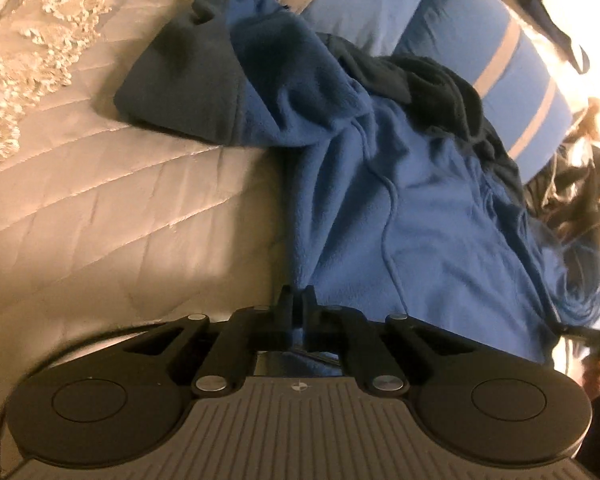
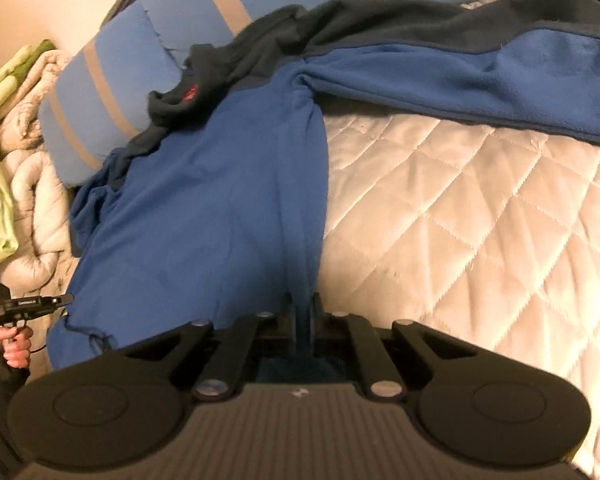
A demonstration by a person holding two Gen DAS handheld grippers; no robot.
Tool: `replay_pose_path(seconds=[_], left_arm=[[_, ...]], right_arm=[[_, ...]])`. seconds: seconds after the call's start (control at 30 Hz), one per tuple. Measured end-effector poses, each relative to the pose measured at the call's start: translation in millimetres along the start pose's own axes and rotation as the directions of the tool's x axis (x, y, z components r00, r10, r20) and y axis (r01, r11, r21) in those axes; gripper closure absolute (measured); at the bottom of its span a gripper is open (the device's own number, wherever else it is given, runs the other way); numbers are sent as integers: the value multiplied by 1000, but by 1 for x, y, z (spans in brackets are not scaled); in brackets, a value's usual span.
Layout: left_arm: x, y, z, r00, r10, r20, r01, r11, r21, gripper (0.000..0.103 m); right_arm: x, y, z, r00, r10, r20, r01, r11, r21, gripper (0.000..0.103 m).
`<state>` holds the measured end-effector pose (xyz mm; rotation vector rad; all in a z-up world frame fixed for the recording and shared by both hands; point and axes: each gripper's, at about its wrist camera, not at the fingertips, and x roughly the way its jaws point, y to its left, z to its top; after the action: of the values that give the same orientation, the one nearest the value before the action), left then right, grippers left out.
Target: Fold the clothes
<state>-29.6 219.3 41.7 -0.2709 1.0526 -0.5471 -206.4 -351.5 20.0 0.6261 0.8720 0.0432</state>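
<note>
Careful: your left gripper [image 1: 299, 296] and right gripper [image 2: 303, 304] each pinch the blue fleece [image 2: 204, 200] hem thinly; lift unevenly and an edge slips free.

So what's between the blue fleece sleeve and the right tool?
Only bare quilted bedspread between the fleece sleeve and the right tool, seen in the right wrist view.
</note>
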Motion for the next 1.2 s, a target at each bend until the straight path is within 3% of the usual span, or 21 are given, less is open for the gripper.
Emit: replay_pose_path(seconds=[0.37,0.47,0.5,0.53,0.6,0.67,0.73,0.77,0.8,0.87,0.97,1.07,1.2], left_arm=[[-20,-1,-16,998,47,-46,-44,997,68,99],[-22,0,-15,997,71,-37,-67,994,90,99],[-23,-3,-15,996,87,-29,-84,991,109,99],[-24,-5,-14,994,104,-20,-100,987,127,96],[-28,-13,-10,990,139,-3,-136,977,161,95],[-36,-25,-3,986,164,17,-165,970,180,94],[-49,-36,9,982,181,62,-189,965,179,87],[-58,-40,16,979,186,84,-198,965,173,70],[-70,-45,24,975,193,115,-210,963,166,62],[-92,-57,39,961,202,189,-233,959,163,39],[-125,-81,61,929,208,307,-272,944,186,28],[-154,-106,82,883,238,405,-341,918,204,26],[-185,-128,104,837,222,500,-367,905,214,24]], right_arm=[[-15,5,-36,998,-4,-61,3,1000,-16,98],[-16,10,-40,996,-43,-79,38,998,-59,97],[-16,12,-40,995,-61,-83,54,996,-77,92],[-16,16,-37,993,-85,-85,77,992,-99,81],[-18,28,-30,985,-158,-71,146,977,-158,40],[-30,40,-22,984,-176,-17,168,960,-225,21],[-47,51,-11,986,-163,40,168,951,-261,14],[-55,57,-3,984,-161,71,174,946,-274,13],[-63,64,4,980,-167,108,191,940,-283,10],[-80,80,23,965,-181,191,234,923,-306,6],[-102,104,52,940,-179,291,280,892,-354,3],[-127,122,83,914,-183,362,320,874,-366,0],[-154,135,123,887,-166,432,331,880,-341,0]])
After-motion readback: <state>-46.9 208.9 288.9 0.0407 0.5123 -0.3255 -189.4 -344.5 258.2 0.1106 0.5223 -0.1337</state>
